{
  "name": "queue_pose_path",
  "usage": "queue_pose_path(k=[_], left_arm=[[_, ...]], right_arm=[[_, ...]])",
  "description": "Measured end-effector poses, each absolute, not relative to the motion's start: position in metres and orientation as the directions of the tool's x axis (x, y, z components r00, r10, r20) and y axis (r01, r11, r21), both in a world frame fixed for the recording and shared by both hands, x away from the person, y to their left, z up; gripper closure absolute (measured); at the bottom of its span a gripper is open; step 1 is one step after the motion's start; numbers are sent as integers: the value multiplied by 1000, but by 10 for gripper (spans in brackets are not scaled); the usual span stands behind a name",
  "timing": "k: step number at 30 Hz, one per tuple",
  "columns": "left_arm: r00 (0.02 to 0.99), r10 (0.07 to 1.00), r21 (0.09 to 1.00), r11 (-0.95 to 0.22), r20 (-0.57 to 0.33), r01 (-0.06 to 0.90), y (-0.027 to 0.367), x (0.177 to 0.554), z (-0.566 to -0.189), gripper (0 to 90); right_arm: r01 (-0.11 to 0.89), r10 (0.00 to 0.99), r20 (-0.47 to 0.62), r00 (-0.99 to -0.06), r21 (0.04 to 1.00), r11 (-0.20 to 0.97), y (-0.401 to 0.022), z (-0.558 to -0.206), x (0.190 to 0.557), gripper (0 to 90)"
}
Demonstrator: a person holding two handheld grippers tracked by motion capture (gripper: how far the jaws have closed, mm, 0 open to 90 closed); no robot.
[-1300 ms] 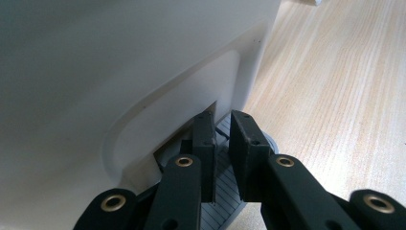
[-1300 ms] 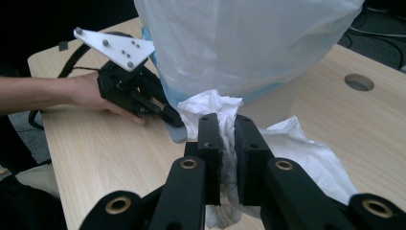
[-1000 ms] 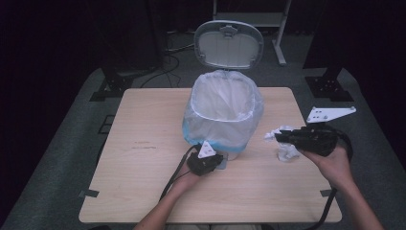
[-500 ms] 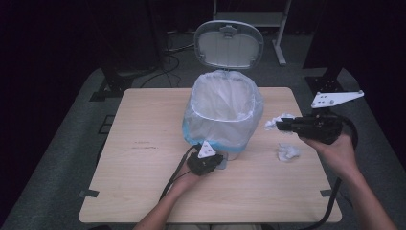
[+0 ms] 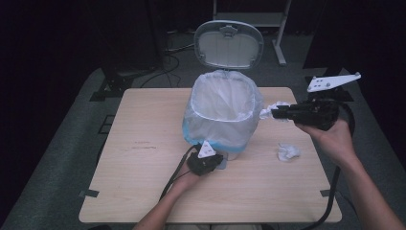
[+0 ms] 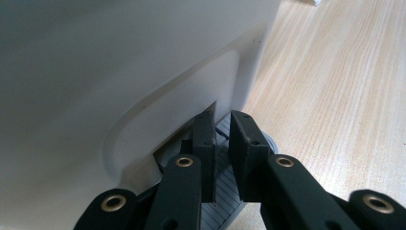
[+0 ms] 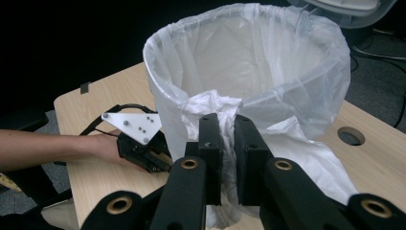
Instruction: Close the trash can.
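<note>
The lined bin (image 5: 224, 112) is standing on the wooden table (image 5: 143, 191), surrounded by dark flooring. The right gripper (image 5: 277, 113) is clamping a crumpled tissue (image 5: 269, 110) beside the bin's rim; the left gripper (image 5: 210, 162), jaws closed, is pressing the bin's pedal (image 6: 225, 201).

You get no readable text here: no labels, brands, numbers or signs on the bin (image 5: 225, 120), its liner, its lid (image 5: 229, 44), the desk (image 5: 143, 163) or your grippers. The faint dark marks on the desk top are too small to read.

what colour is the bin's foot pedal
Grey, with ribbed lines, the pedal shows best in the left gripper view.
</note>
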State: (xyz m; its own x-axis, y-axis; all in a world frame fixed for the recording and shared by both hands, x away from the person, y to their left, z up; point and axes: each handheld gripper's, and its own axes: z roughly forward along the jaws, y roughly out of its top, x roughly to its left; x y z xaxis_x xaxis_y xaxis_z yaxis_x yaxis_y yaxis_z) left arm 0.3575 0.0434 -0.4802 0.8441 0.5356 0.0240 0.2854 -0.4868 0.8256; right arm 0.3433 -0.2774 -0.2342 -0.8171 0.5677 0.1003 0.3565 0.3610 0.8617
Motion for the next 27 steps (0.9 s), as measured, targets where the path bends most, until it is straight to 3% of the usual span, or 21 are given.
queue_pose_path(k=[27], left_arm=[[839, 545, 826, -478, 12, 299, 44, 358, -480, 814]], right_arm=[[335, 549, 83, -832, 864, 376, -253, -203, 366, 828]])
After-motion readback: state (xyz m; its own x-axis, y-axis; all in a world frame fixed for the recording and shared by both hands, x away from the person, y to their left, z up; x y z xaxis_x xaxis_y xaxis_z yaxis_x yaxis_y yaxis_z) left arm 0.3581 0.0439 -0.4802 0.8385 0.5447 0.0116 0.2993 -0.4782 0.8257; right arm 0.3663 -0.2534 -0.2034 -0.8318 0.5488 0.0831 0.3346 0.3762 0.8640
